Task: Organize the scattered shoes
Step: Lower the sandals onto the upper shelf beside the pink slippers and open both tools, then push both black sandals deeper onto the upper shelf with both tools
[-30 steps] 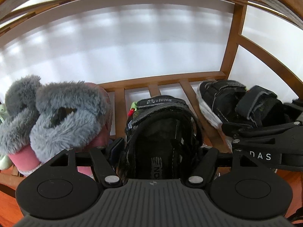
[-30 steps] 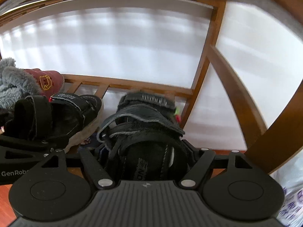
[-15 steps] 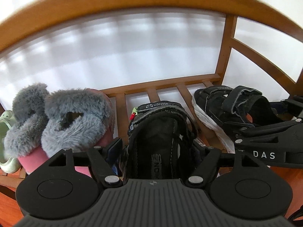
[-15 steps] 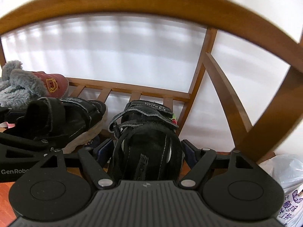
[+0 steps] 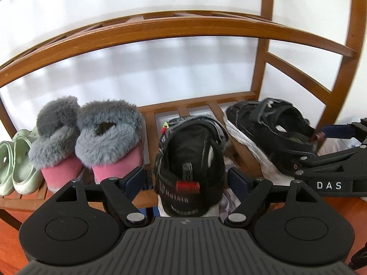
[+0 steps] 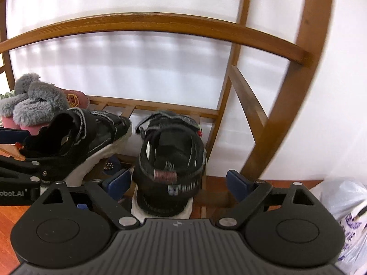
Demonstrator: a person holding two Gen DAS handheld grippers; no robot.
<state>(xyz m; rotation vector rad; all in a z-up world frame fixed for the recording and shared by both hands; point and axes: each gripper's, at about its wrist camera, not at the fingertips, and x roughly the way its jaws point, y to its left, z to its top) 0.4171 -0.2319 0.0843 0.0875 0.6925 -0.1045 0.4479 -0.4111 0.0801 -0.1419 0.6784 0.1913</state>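
Wooden shoe rack (image 5: 197,26) against a white wall, seen from both wrist cameras. Its lower slatted shelf (image 5: 197,105) carries six shoes in a row, counted from left: two pale green clogs (image 5: 13,160), two pink slippers with grey fur cuffs (image 5: 107,137), and two black sandals.

Left sandal (image 5: 190,160) and right sandal (image 6: 170,158) both rest on the shelf, toes to the wall and heels at the front edge, just beside each other at the right end of the row.

Change over the last second: a second ago each sandal filled the space between the pads of its hand-held gripper and sat close to the lens; now both cameras have pulled back and risen, so that the rack's upper rail crosses the views. The left hand-held gripper (image 5: 187,178) stands with its blue pads apart on either side of the sandal's heel, with a visible gap. The right hand-held gripper (image 6: 179,181) is likewise spread, its right pad well clear of the heel.

Judged from this, both sandals have been let go on the shelf, and the pair lies as the task wants. One white plastic bag (image 6: 344,206) sits on the floor to the right of the rack. No other loose shoe shows in either view.
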